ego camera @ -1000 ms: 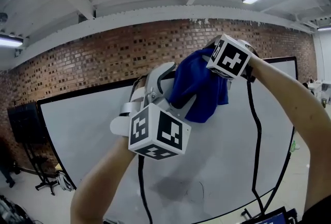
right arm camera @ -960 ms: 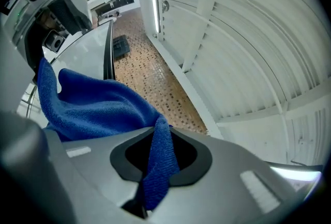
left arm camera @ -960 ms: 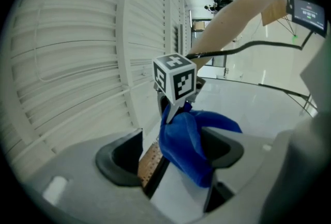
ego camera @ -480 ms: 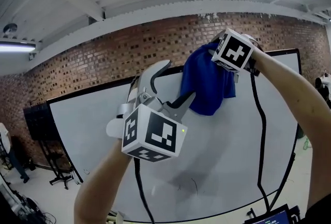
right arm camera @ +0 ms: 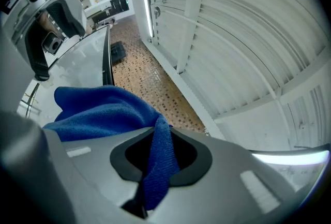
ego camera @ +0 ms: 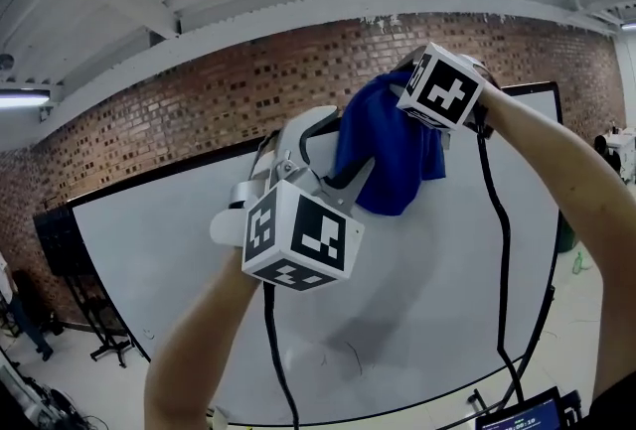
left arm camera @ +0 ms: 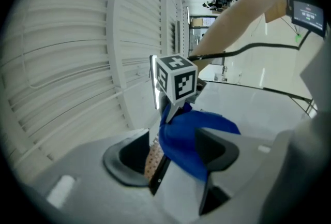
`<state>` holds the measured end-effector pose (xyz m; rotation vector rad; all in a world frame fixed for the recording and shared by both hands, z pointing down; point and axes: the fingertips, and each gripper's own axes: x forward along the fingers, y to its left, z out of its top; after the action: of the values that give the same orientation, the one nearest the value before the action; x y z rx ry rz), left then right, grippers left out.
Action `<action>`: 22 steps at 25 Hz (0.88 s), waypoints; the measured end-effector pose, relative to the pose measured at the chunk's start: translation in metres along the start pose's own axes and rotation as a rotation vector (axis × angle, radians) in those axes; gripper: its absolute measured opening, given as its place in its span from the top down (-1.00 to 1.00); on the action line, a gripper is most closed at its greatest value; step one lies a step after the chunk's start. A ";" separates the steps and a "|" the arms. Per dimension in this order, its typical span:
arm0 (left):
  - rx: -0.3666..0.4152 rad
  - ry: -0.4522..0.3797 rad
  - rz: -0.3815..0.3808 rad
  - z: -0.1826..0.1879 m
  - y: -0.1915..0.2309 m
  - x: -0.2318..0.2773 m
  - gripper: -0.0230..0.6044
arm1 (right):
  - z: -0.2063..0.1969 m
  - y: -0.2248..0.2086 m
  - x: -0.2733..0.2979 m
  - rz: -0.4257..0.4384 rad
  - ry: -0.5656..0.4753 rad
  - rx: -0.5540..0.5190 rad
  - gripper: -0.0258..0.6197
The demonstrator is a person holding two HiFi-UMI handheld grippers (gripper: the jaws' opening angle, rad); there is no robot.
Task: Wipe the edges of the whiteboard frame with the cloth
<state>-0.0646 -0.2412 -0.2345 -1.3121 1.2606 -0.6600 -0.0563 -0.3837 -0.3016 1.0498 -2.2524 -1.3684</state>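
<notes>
so, right gripper view: the right gripper [right arm camera: 155, 158] has its jaws pressed together on a fold of the blue cloth [right arm camera: 103, 109], whose bulk spreads out beyond the jaws; past it the black frame [right arm camera: 107, 62] of the whiteboard [right arm camera: 77, 70] runs away alongside the brick wall [right arm camera: 155, 88]; whether the cloth actually rests on the frame i cannot tell from here.

left gripper view: the left gripper [left arm camera: 178, 153] is closing, its jaws apart with the hanging cloth between them; the fabric lies against one pad while the other pad stands clear, so no pinch yet; a short strip of frame and a patch of brick show in the gap; the jaw tips sit low in the view and are partly cut off.

head view: both grippers are raised to the whiteboard's top edge, nearer its right corner; the cloth hangs over the upper part of the board; the right gripper's marker cube hides its jaws here, and the cloth covers the stretch of frame behind it; the board's bottom edge is cut off.

judgement: the wiping stroke looks not yet under way; the step in hand is gathering the cloth at the top edge; next calls for the left jaws to take the loose fabric, or let it go, then for the cloth to be pressed onto the frame and drawn along the edge.
</notes>
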 end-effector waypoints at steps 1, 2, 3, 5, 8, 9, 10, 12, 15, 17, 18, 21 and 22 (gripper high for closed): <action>-0.004 -0.018 0.005 0.000 0.001 0.004 0.13 | -0.003 -0.003 -0.001 -0.009 0.005 0.006 0.76; -0.010 -0.031 0.009 -0.001 0.003 0.009 0.16 | -0.006 -0.006 -0.003 -0.015 0.013 0.010 0.76; -0.019 -0.039 0.009 -0.003 0.006 0.013 0.16 | -0.009 -0.008 -0.004 -0.020 0.023 0.013 0.76; -0.042 -0.055 0.007 -0.007 0.011 0.022 0.15 | -0.017 -0.013 -0.006 -0.028 0.051 0.013 0.76; -0.036 -0.098 0.035 -0.006 0.015 0.030 0.18 | -0.027 -0.017 -0.009 -0.038 0.074 0.027 0.76; -0.024 -0.110 0.044 -0.005 0.014 0.031 0.24 | -0.030 -0.018 -0.010 -0.039 0.077 0.035 0.76; -0.016 -0.119 0.045 -0.004 0.013 0.032 0.26 | -0.033 -0.019 -0.011 -0.041 0.078 0.045 0.76; -0.019 -0.132 0.027 -0.002 0.011 0.035 0.26 | -0.036 -0.023 -0.013 -0.047 0.081 0.059 0.76; -0.017 -0.138 0.000 0.007 0.004 0.046 0.26 | -0.046 -0.033 -0.017 -0.058 0.097 0.052 0.76; 0.001 -0.134 -0.005 0.016 -0.003 0.055 0.26 | -0.056 -0.038 -0.020 -0.061 0.098 0.049 0.76; 0.011 -0.130 -0.006 0.021 -0.006 0.060 0.26 | -0.061 -0.041 -0.022 -0.062 0.095 0.049 0.76; 0.040 -0.117 -0.011 0.039 -0.015 0.075 0.26 | -0.075 -0.049 -0.027 -0.061 0.078 0.047 0.76; 0.045 -0.113 -0.012 0.044 -0.018 0.080 0.26 | -0.080 -0.051 -0.028 -0.057 0.070 0.047 0.76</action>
<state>0.0027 -0.3040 -0.2499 -1.3030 1.1414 -0.6108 0.0319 -0.4284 -0.3023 1.1683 -2.2299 -1.2852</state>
